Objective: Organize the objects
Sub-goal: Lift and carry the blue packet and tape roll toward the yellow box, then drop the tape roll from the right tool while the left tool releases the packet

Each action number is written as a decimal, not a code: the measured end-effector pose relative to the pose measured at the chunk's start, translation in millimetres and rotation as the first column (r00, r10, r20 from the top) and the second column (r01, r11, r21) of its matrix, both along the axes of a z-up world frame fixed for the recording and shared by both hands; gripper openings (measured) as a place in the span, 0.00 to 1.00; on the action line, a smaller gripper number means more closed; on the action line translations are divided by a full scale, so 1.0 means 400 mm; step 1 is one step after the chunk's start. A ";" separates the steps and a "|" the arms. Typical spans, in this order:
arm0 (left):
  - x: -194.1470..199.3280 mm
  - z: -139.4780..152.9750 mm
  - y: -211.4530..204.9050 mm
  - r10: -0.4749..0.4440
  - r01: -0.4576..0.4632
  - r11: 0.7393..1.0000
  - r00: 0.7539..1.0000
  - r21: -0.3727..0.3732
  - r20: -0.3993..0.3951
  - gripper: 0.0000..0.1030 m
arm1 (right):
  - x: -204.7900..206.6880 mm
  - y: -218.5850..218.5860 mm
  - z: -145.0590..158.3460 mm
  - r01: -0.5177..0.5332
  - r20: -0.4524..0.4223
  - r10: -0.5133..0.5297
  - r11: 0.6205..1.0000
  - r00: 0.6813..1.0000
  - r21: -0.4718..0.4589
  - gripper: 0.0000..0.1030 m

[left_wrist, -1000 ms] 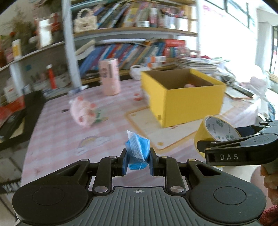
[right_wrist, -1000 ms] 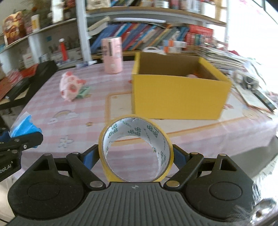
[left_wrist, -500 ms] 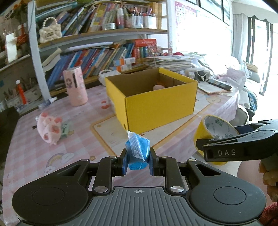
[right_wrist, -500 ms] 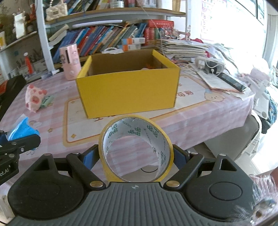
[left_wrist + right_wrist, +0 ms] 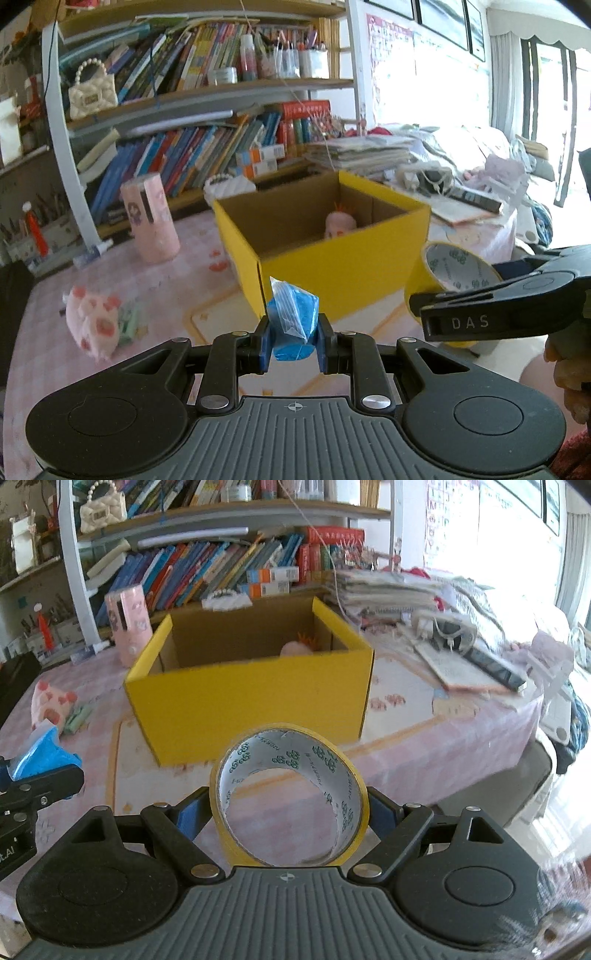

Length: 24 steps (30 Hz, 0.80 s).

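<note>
My left gripper (image 5: 293, 343) is shut on a small blue packet in clear plastic (image 5: 292, 321), held above the table in front of the open yellow cardboard box (image 5: 343, 273). My right gripper (image 5: 288, 812) is shut on a yellow roll of tape (image 5: 290, 797), also held in front of the box (image 5: 255, 705). The tape roll (image 5: 454, 273) and the right gripper show at the right of the left wrist view. The blue packet (image 5: 40, 755) shows at the left of the right wrist view. A pink toy (image 5: 340, 226) lies inside the box.
A pink plush (image 5: 92, 319) lies on the pink checked tablecloth (image 5: 48, 354) left of the box. A pink cylinder (image 5: 149, 218) stands behind it. Bookshelves (image 5: 207, 96) fill the back. Papers and a power strip (image 5: 447, 627) lie to the right, near the table edge.
Both grippers have risen and moved toward the box with their loads; the box now looks closer and its inside shows more. Both grips are unchanged.
</note>
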<state>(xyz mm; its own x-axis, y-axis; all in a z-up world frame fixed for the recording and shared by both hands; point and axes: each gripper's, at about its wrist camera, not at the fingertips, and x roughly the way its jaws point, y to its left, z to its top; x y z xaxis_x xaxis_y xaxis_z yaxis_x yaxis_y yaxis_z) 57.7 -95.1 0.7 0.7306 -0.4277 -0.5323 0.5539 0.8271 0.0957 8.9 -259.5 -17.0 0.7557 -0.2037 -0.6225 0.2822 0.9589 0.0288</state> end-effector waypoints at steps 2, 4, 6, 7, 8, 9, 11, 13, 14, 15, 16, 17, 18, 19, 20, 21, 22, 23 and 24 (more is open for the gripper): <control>0.023 0.011 -0.014 0.006 -0.006 1.000 1.000 -0.005 0.017 0.21 | 0.022 -0.015 0.019 -0.007 0.039 0.008 1.000 0.999 -0.018 0.83; 0.049 0.024 -0.032 0.013 -0.012 1.000 0.999 -0.008 0.038 0.21 | 0.049 -0.035 0.043 -0.014 0.083 0.017 0.999 0.996 -0.035 0.83; 0.074 0.038 -0.052 0.021 -0.020 1.000 0.998 -0.009 0.062 0.21 | 0.078 -0.054 0.068 -0.021 0.125 0.028 0.998 0.992 -0.055 0.83; 0.090 0.046 -0.064 0.026 -0.025 1.000 0.997 -0.011 0.076 0.21 | 0.095 -0.064 0.082 -0.028 0.145 0.037 0.997 0.989 -0.065 0.83; 0.101 0.050 -0.070 0.030 -0.029 0.999 0.996 -0.013 0.084 0.21 | 0.110 -0.073 0.093 -0.035 0.160 0.046 0.997 0.986 -0.073 0.83; 0.115 0.055 -0.081 0.036 -0.035 0.999 0.995 -0.014 0.092 0.21 | 0.128 -0.083 0.106 -0.044 0.177 0.058 0.996 0.982 -0.081 0.83; 0.142 0.062 -0.106 0.047 -0.046 0.999 0.993 -0.011 0.107 0.21 | 0.160 -0.100 0.125 -0.062 0.197 0.078 0.994 0.977 -0.085 0.83; 0.166 0.060 -0.129 0.058 -0.058 0.998 0.992 -0.003 0.110 0.21 | 0.199 -0.120 0.138 -0.083 0.208 0.098 0.993 0.973 -0.080 0.83; 0.177 0.058 -0.140 0.064 -0.065 0.998 0.992 0.001 0.109 0.21 | 0.217 -0.128 0.143 -0.095 0.208 0.109 0.992 0.972 -0.079 0.83; 0.188 0.054 -0.152 0.070 -0.071 0.997 0.992 0.007 0.106 0.21 | 0.235 -0.135 0.145 -0.108 0.208 0.122 0.991 0.970 -0.079 0.83; 0.195 0.049 -0.161 0.073 -0.075 0.997 0.992 0.013 0.103 0.21 | 0.253 -0.142 0.145 -0.123 0.206 0.137 0.989 0.969 -0.079 0.83; 0.202 0.044 -0.171 0.076 -0.079 0.997 0.992 0.020 0.100 0.21 | 0.268 -0.148 0.144 -0.136 0.204 0.150 0.988 0.968 -0.079 0.83; 0.211 0.036 -0.183 0.081 -0.084 0.996 0.992 0.031 0.095 0.21 | 0.285 -0.154 0.142 -0.151 0.200 0.164 0.985 0.966 -0.078 0.83; 0.217 0.030 -0.192 0.084 -0.087 0.995 0.992 0.040 0.091 0.21 | 0.303 -0.158 0.140 -0.167 0.195 0.179 0.983 0.964 -0.078 0.83; 0.226 0.025 -0.200 0.086 -0.091 0.995 0.993 0.049 0.086 0.21 | 0.322 -0.163 0.135 -0.182 0.186 0.194 0.980 0.963 -0.079 0.83; 0.234 0.019 -0.208 0.090 -0.095 0.994 0.993 0.058 0.081 0.21 | 0.339 -0.166 0.129 -0.194 0.177 0.205 0.978 0.963 -0.079 0.83; 0.244 0.013 -0.216 0.093 -0.098 0.993 0.993 0.068 0.076 0.21 | 0.356 -0.170 0.122 -0.209 0.166 0.219 0.975 0.961 -0.076 0.83; 0.253 0.007 -0.224 0.097 -0.103 0.992 0.993 0.078 0.072 0.21 | 0.372 -0.170 0.115 -0.224 0.154 0.233 0.972 0.960 -0.075 0.83; 0.259 0.002 -0.230 0.100 -0.106 0.991 0.993 0.087 0.069 0.21 | 0.387 -0.172 0.106 -0.238 0.141 0.247 0.968 0.959 -0.073 0.83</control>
